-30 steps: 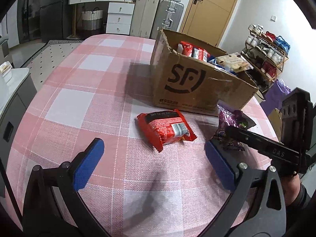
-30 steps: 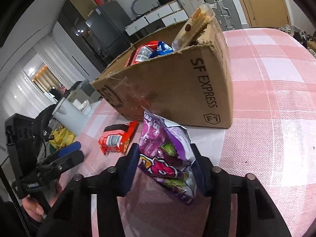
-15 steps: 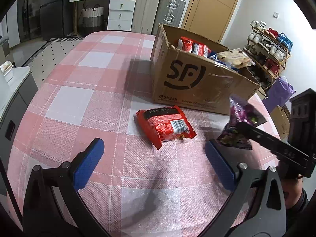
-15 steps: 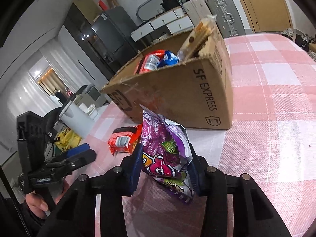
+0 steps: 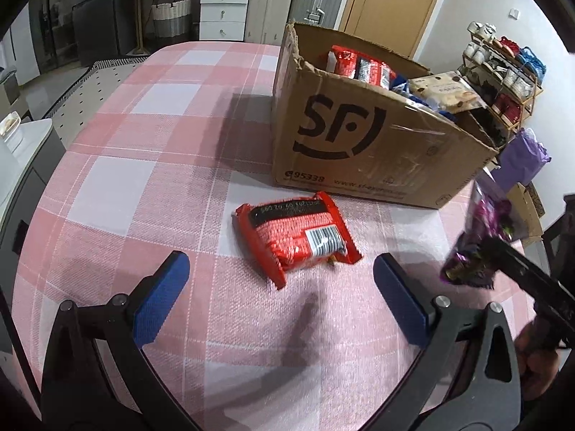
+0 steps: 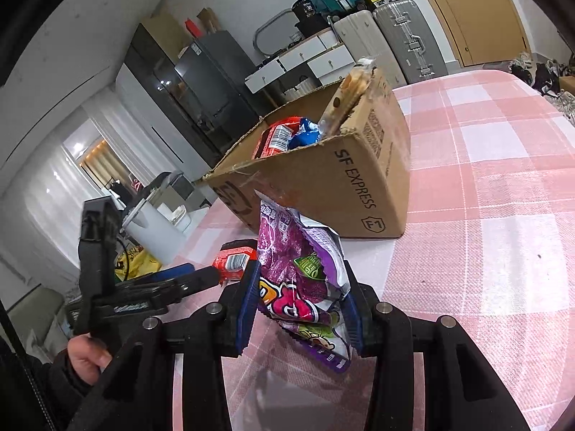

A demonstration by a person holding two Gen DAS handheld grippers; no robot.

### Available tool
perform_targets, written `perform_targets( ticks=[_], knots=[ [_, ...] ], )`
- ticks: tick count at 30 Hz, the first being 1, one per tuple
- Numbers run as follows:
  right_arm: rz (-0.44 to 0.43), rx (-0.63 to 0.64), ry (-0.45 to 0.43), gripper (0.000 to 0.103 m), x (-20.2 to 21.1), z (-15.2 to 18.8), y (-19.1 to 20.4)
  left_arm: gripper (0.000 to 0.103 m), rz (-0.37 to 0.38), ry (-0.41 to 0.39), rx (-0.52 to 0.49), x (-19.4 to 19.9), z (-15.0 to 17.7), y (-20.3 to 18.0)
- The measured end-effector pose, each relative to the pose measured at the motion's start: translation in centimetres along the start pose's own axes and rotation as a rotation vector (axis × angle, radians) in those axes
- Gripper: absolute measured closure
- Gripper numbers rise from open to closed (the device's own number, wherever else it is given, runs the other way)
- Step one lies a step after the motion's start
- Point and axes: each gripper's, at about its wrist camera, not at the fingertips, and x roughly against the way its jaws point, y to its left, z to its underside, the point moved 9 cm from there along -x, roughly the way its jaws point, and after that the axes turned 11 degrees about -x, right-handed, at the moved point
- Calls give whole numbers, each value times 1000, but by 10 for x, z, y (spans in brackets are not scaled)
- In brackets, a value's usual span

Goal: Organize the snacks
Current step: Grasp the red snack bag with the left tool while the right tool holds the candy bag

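- Fingers: right gripper (image 6: 300, 309) clamped on purple snack bag (image 6: 305, 280), lower centre of frame; left gripper (image 5: 278, 296) spread apart, empty.
- Cardboard box (image 5: 363, 136), upper right, w/ snacks inside.
- Red pack (image 5: 296, 235) flat on tabletop (image 5: 143, 179), mid-frame: light, crinkly, prob slippery; pinch across short sides.

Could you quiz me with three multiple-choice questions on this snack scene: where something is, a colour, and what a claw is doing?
1. Where is the red packet?
A. on the checked tablecloth, in front of the cardboard box
B. inside the box
C. on the floor

2. What colour is the bag in the right claw?
A. green
B. purple
C. yellow

3. How is the left claw?
A. shut on the packet
B. open, holding nothing
C. inside the box

Answers: 1 A, it lies flat near the box. 2 B, the purple bag sits between the pads. 3 B, its pads stand apart above the cloth.
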Motion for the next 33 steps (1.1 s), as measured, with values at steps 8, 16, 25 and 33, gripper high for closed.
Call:
perform_targets(
  ticks=[8,16,25,33],
  knots=[
    [-13,9,-9,61,21,2,-3,1,-30,24,-10,-21,-13,-4],
    [-30,-1,-1,61,21,3,-8,1,-71,56,26,-40,-15,4],
    [-33,-2,-2,61,20,3,-8,25,-81,47,-13,-44,-14,-4],
    [-29,-1,-7,61,23,5,-7,59,-108,38,-75,-40,-12,-3]
  ],
)
